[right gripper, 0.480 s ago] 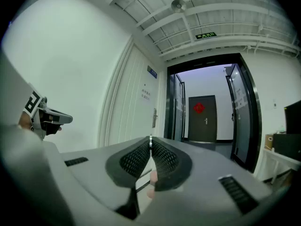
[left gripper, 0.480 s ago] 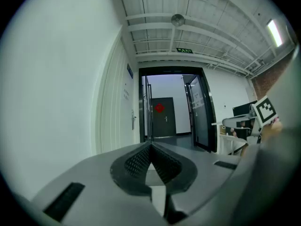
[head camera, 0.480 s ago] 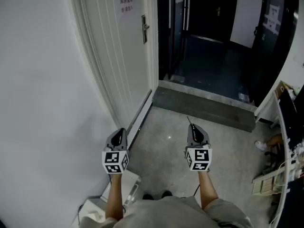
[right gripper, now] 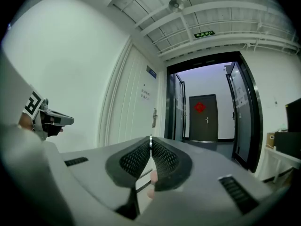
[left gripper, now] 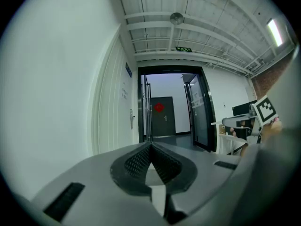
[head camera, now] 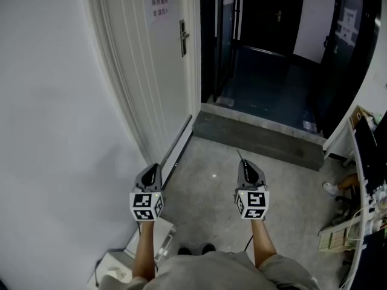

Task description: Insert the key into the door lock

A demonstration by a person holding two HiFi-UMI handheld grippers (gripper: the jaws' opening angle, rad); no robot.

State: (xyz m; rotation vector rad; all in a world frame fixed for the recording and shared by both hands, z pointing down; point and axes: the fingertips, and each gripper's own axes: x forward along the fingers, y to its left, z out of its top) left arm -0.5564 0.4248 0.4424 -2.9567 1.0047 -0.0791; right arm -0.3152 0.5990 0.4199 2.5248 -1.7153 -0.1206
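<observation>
**holding a key level, well short of the door lock**

the right gripper (right gripper: 150,145) is seen with its jaws pressed together. a thin metal key (right gripper: 150,138) is pinched at the tips, and its blade sticks out forward as a slim sliver. the left gripper (left gripper: 150,147) is also closed, with nothing held between its jaws. both are held level, side by side, in front of the person and above a grey concrete floor (head camera: 211,180). ahead and to the left, a white door (head camera: 151,83) is set in the left-hand wall. the lock (head camera: 184,37), a metal plate with a lever handle, is mounted near the door's right edge, well apart from the key. to the right of the door, a dark corridor is seen through a black-framed opening.

the task is judged barely begun, since the key has not yet been brought to the lock. little of the key appears to be gripped, so it could be twisted or knocked loose if its tip is bumped against the plate rather than the slot. the keyhole is too small to be made out from here, so the blade could be offered tilted or the wrong way up. the door could also be pushed away if it is not latched.
</observation>
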